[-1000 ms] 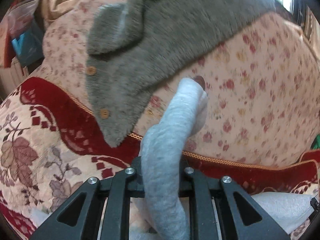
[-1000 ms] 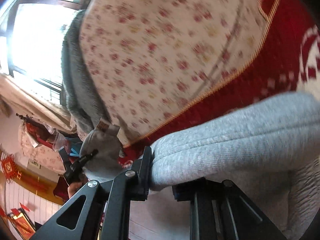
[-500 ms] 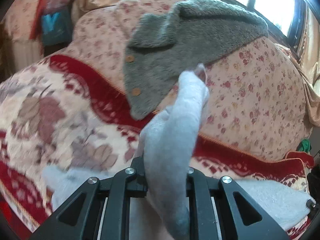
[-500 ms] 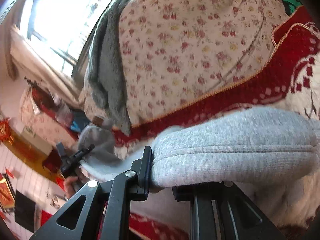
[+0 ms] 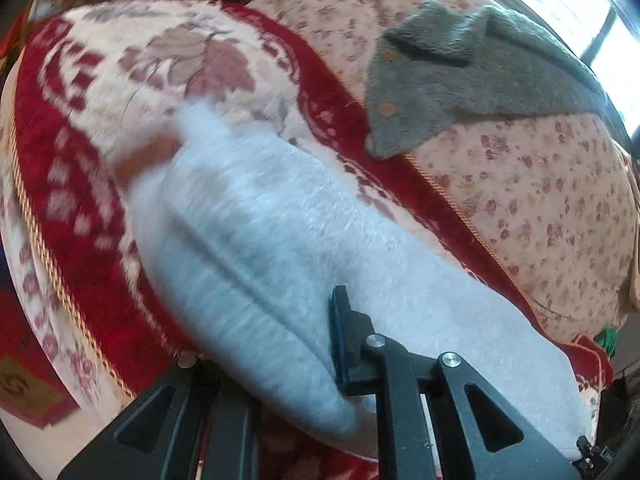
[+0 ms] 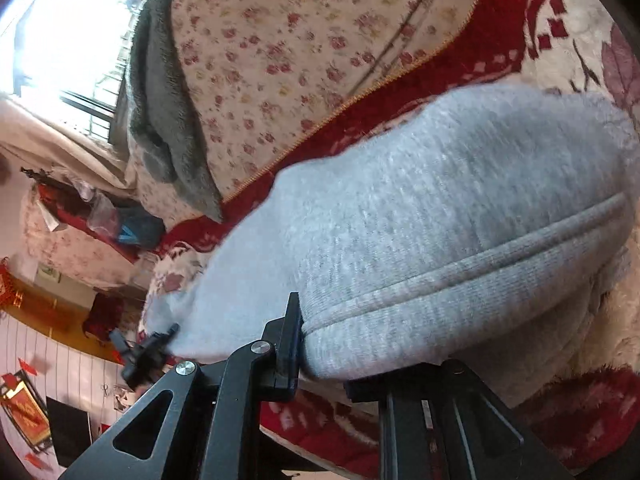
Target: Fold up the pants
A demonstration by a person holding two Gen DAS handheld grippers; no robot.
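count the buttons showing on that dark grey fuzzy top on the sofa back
2. One button sits near the collar of the dark grey top; the other button is below it, nearer the hem. More may be hidden in the folds.

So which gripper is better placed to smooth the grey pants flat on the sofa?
Neither stands out: the left gripper and right gripper each clamp an end of the grey pants, which span between them over the sofa blanket.
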